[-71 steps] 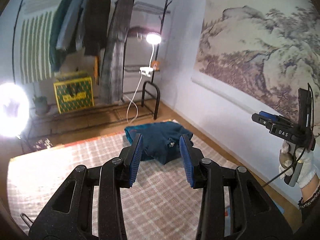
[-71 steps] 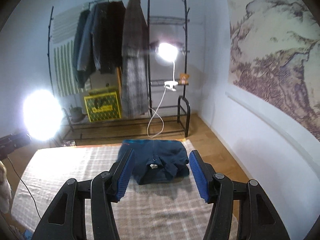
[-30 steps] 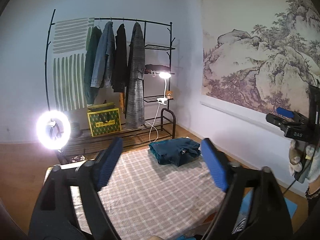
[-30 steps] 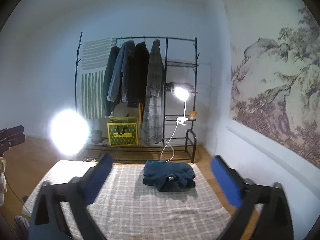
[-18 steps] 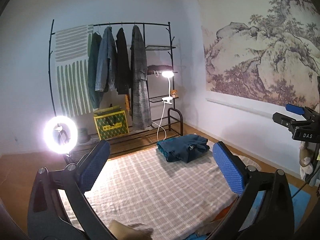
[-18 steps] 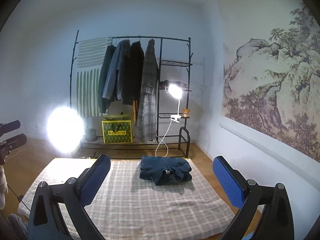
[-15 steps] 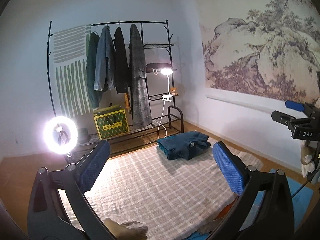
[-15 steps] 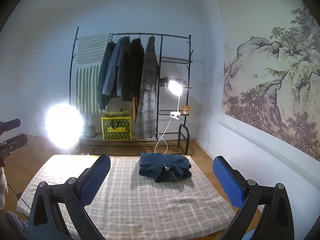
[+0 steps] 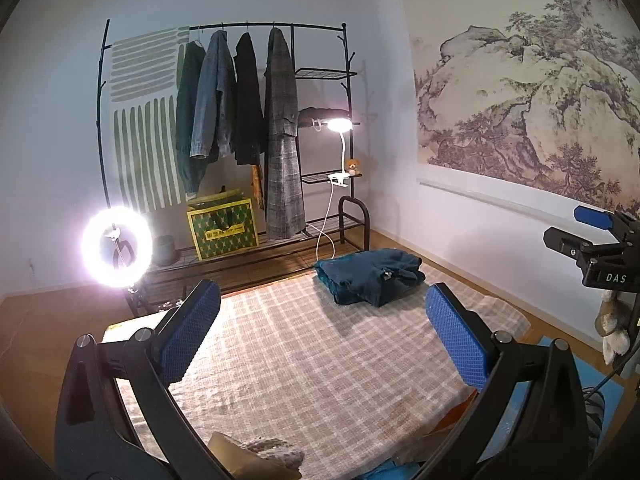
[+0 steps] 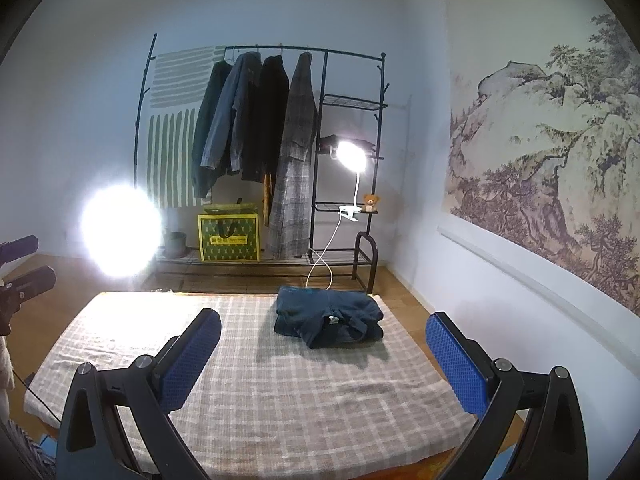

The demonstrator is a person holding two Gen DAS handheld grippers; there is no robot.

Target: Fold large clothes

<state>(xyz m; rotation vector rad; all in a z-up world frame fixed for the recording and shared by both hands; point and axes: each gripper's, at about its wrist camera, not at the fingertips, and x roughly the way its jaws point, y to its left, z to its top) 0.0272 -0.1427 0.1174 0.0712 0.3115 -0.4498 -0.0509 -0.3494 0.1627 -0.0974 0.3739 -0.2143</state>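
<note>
A dark blue garment lies folded in a compact bundle at the far right of the checked cloth that covers the table; it also shows in the right wrist view. My left gripper is open and empty, held high and well back from the bundle. My right gripper is open and empty too, also far back from the garment. The right gripper's body shows at the right edge of the left wrist view, and the left gripper's body at the left edge of the right wrist view.
A black clothes rack with several hung coats stands behind the table. A ring light glows at the left, a clip lamp on the rack shelves. A green patterned bag sits on the rack base. A wall scroll hangs right.
Both grippers have drawn back and up from the folded garment and their jaws have opened wide. In the last half second they have barely moved.
</note>
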